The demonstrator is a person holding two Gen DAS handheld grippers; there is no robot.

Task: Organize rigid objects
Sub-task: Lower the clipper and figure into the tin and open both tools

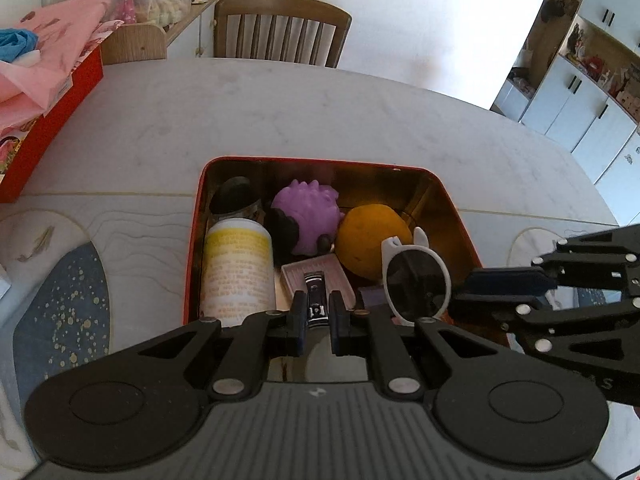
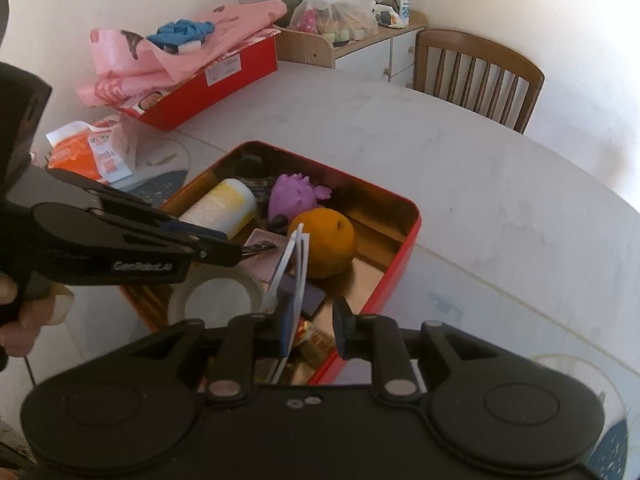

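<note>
A red tin on the table holds a white-and-yellow bottle, a purple spiky toy, an orange, a pink tray, a dark jar and a tape roll. My left gripper is shut on a nail clipper above the pink tray. My right gripper is open over the tin's near corner, and white-framed sunglasses stand against its left finger.
A red box with pink cloth stands at the table's far left. An orange packet lies near it. A wooden chair is beyond the table. Patterned placemats lie on the near table.
</note>
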